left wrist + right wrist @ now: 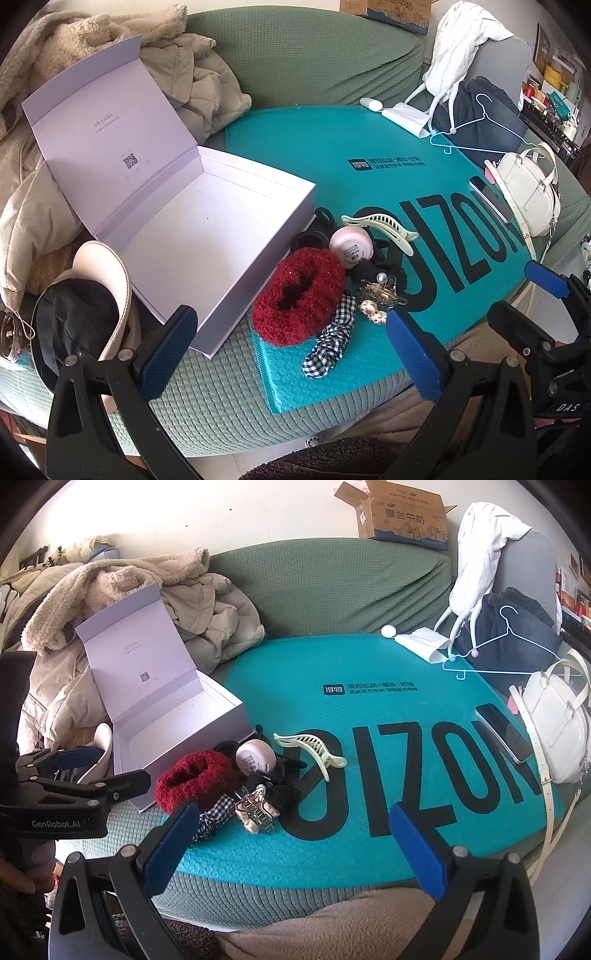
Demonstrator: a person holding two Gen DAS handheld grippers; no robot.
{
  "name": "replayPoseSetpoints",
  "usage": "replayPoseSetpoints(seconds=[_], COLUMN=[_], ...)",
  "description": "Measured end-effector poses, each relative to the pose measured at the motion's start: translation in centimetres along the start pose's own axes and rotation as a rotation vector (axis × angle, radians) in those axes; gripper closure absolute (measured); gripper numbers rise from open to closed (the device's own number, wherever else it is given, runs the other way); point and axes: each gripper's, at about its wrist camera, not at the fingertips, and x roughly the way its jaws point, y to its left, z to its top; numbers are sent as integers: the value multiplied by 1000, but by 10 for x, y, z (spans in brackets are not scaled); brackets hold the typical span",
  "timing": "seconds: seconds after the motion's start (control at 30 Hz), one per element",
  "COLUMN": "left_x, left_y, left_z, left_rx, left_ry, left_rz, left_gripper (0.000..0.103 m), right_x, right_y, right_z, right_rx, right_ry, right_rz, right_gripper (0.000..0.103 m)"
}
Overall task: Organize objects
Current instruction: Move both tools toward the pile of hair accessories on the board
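We held the left tongs (291, 354) and the right tongs (295, 843) both wide apart, with nothing between them. Just beyond, on the teal mailer (332, 155), lay the red scrunchie (299, 297), beside the white box (207, 236). We judged it light and soft, easy to pinch across its fluffy ring. Farther, the cream hair claw (376, 227) seemed stiff and perhaps slippery.

Two wrist views, low over the sofa seat

Each looks forward between its own spread blue pads; both share the accessory pile (332, 280) ahead and open white box (173, 716) beyond-left, the left view nearer.
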Motion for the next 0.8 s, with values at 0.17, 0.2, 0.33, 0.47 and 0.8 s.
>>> replayPoseSetpoints(seconds=[0.17,0.2,0.33,0.47,0.8], left_x=[2,3,9,15,39], left_y=[-3,-3,-4,-1,4], left_z=[-3,-4,-10,-15,-29], left_rx=[8,10,14,2,-13], left_ry=[4,6,33,51,110], left_rz=[-7,-10,-22,-23,-51], left_gripper=[1,1,1,1,5], right_x=[0,0,4,9,28], right_y=[1,1,1,0,4], right_z=[-3,-4,-8,-14,-27], right_rx=[-1,2,9,16,10], right_ry=[1,1,15,34,93], right_rz=[0,0,2,10,24], right_gripper=[1,1,1,1,1])
